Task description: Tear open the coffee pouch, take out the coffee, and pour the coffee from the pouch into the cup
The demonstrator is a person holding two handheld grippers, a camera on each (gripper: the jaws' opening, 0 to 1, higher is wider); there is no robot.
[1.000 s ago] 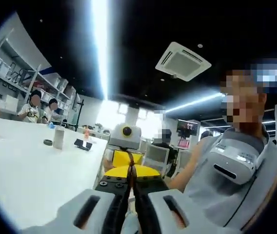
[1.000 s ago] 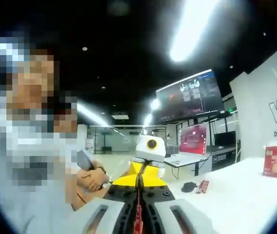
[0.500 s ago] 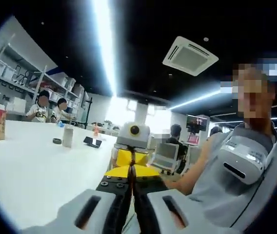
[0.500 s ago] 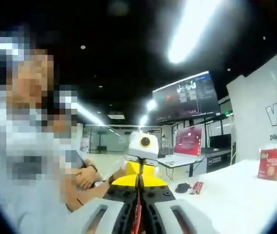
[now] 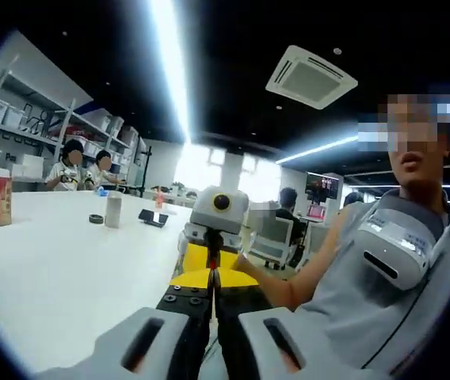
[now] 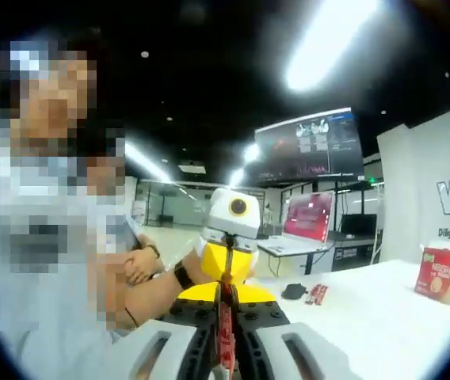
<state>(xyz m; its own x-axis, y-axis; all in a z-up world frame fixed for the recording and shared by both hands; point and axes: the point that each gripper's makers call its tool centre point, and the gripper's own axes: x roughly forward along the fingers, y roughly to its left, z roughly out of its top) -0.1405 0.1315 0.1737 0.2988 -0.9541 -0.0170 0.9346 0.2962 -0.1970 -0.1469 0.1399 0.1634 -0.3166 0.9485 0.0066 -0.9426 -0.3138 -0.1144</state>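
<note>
Both tongs face each other, tips almost touching. The right tongs [image 6: 225, 317] are clenched on the thin red pouch [image 6: 224, 332], and the left tongs [image 5: 211, 297] pinch its far end. It looks light, soft and slippery, so grip the edges tight.

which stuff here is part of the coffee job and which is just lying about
Part of the job:
- red coffee pouch, pinched in the right tongs
- left tongs

Lying about:
- red box
- red sachets
- grey can
- laptop
</note>
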